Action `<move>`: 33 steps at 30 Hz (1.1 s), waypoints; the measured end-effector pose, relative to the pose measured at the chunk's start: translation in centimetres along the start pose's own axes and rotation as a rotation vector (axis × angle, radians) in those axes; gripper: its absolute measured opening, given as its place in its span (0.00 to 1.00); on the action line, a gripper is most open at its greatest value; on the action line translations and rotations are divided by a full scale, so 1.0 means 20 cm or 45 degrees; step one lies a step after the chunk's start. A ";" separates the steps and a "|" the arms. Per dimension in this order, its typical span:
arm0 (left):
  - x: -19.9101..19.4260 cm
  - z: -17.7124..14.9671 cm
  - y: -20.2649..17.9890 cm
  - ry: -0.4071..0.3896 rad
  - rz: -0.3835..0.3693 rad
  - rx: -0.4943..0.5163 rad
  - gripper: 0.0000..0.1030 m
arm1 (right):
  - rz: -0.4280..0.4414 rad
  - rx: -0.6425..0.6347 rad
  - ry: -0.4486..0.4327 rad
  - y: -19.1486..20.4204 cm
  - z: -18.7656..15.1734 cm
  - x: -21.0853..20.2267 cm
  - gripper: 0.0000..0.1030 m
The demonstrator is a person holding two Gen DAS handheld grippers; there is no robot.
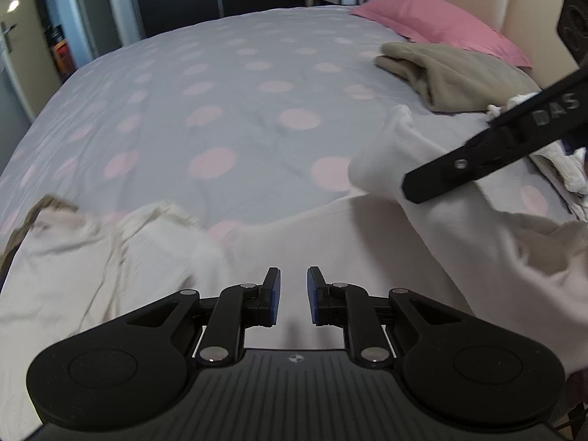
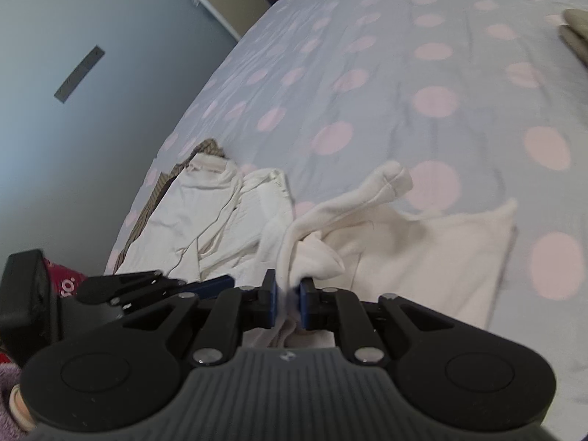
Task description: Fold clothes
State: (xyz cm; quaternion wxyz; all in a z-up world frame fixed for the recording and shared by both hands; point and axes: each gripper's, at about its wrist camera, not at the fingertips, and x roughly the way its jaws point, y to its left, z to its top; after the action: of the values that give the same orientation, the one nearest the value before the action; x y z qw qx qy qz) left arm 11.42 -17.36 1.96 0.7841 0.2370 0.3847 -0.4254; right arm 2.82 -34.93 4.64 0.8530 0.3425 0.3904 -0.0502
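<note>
Between the right tool's [image 2: 287, 299] blue pads, cream garment [image 2: 422, 242] sits pinched.

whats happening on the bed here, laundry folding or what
Yes, someone with a handheld gripper in each hand is folding clothes on a polka-dot bed. The right gripper is shut on a cream garment, lifting its sleeve. The left gripper hangs open above the same cloth, holding nothing. More pale clothes lie unfolded nearby, and a folded beige piece sits by the pink pillow.

Left gripper [image 1: 294, 296] jaws parted, holding nothing, right gripper [image 2: 287, 299] pinched closed on cloth
</note>
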 end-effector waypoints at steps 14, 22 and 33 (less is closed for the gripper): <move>0.03 -0.17 0.17 0.116 0.008 -0.026 0.14 | -0.025 -0.064 0.243 0.12 -0.04 0.67 0.13; 0.03 -0.18 0.16 0.142 -0.021 -0.023 0.14 | -0.006 -0.087 0.241 0.13 -0.04 0.68 0.35; -0.13 -0.21 0.07 0.064 -0.137 -0.050 0.40 | -0.121 -0.271 0.101 0.12 -0.08 0.36 0.51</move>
State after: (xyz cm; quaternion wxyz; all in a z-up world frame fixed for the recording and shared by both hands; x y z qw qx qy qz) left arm 10.03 -12.47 1.61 0.7546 0.2111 0.4248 -0.4533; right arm 7.66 -30.81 0.15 0.8651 0.2330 0.4428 -0.0352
